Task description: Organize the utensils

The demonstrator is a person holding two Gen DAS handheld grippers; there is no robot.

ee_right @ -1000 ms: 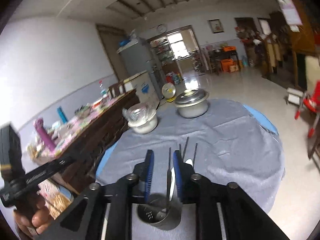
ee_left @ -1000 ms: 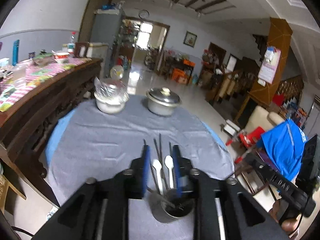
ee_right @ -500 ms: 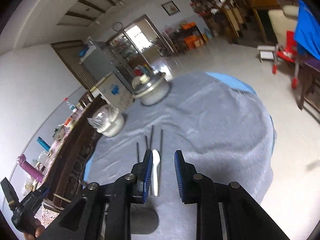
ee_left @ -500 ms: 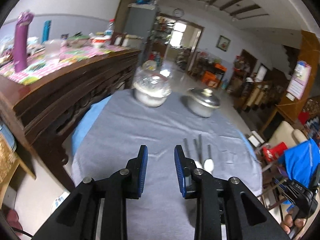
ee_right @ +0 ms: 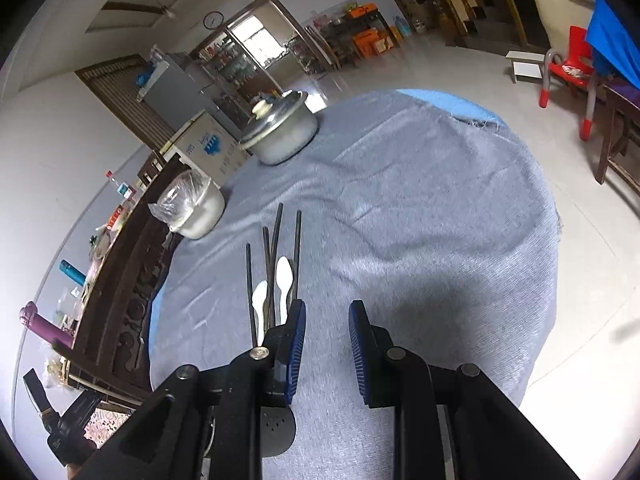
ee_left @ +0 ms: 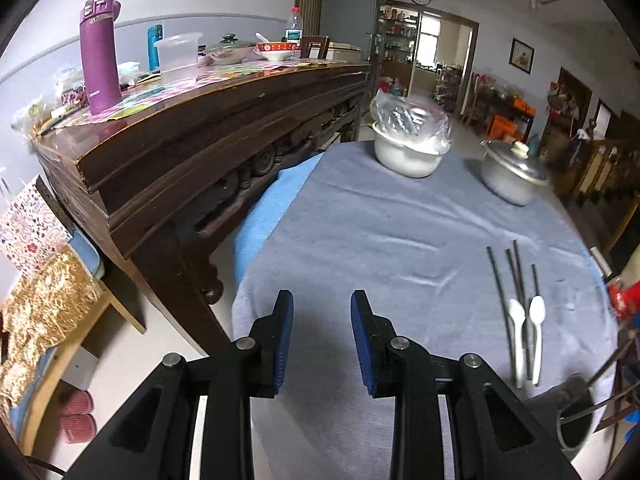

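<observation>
Grey tablecloth [ee_left: 380, 240] | left gripper [ee_left: 322, 340] angled down, jaws opening, empty | right gripper [ee_right: 326, 348] angled down, apart, empty

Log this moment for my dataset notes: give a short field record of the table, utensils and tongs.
surface: round table under grey cloth
utensils: four dark chopsticks and two white spoons lying flat, side by side
holder: dark perforated cup on the near edge
cookware: lidded pot; bowl under plastic
left tongs: opening, nothing between them
right tongs: apart, empty, beside the utensils
</observation>
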